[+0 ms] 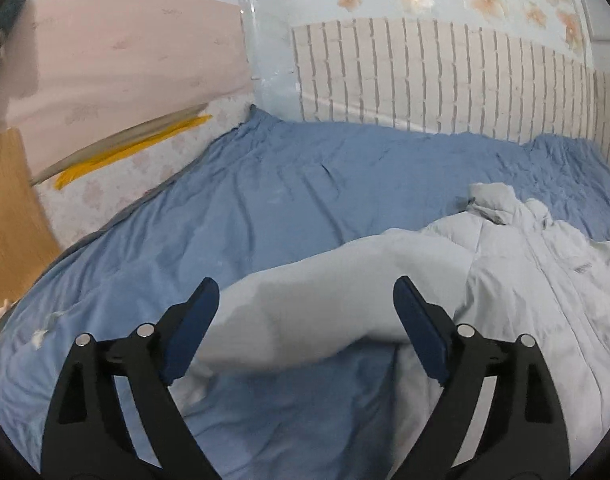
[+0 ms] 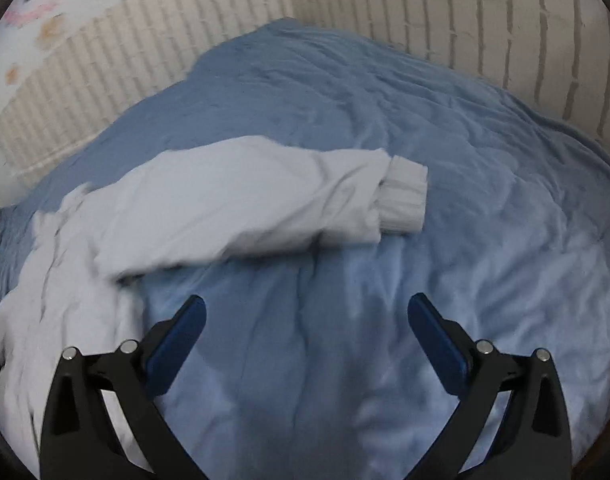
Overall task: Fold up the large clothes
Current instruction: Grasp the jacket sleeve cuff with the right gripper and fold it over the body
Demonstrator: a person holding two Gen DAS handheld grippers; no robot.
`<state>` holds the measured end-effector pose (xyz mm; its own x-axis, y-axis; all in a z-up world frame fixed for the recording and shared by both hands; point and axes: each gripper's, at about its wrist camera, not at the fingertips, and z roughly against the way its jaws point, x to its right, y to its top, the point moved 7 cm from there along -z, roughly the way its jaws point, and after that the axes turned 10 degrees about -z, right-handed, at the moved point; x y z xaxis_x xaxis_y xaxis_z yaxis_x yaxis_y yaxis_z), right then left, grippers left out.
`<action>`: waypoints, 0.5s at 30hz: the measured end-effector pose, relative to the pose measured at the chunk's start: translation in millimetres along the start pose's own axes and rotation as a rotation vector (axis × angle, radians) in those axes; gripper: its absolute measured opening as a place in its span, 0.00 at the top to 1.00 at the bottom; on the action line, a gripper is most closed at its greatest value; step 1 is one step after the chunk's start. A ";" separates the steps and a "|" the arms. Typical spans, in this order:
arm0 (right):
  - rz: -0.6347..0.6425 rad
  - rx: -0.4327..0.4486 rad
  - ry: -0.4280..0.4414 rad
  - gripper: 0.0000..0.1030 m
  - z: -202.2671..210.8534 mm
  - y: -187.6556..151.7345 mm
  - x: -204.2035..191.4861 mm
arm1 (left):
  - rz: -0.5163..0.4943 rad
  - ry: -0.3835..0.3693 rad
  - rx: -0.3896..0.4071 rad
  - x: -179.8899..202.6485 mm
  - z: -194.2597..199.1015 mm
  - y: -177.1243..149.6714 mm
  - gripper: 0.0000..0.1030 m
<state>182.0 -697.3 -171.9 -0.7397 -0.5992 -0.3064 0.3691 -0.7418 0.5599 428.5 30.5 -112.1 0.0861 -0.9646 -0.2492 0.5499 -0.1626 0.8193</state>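
Left wrist view: left gripper point(image 1: 305, 312) spread wide, pinching nothing, pads clear of the cloth. Pale grey jacket point(image 1: 537, 280) on the blue sheet point(image 1: 265, 184), body at right of frame, one sleeve point(image 1: 325, 292) running leftward across the gap between the jaws.

Right wrist view: right gripper point(image 2: 305, 332) likewise spread and empty, over bare sheet. Other sleeve point(image 2: 245, 196) above it in mid-frame, long axis left to right, ribbed cuff point(image 2: 403, 196) at the right end. Left gripper probably nearer its sleeve; right one still well short of the cuff.
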 end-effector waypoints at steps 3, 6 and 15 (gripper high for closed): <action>-0.036 -0.013 0.007 0.02 -33.6 15.5 -10.5 | 0.080 -0.050 -0.008 44.1 -35.7 19.1 0.12; -0.066 -0.046 0.003 0.02 -62.9 19.8 -18.4 | 0.088 -0.105 -0.010 72.7 -49.4 18.0 0.07; -0.302 0.009 0.075 0.20 -122.6 53.7 -4.9 | 0.109 -0.121 0.068 84.4 -59.9 17.1 0.07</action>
<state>274.4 -771.2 -234.7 -0.7712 -0.3733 -0.5157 0.1341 -0.8871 0.4416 495.0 -41.2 -150.1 0.0395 -0.9945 -0.0966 0.4853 -0.0654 0.8719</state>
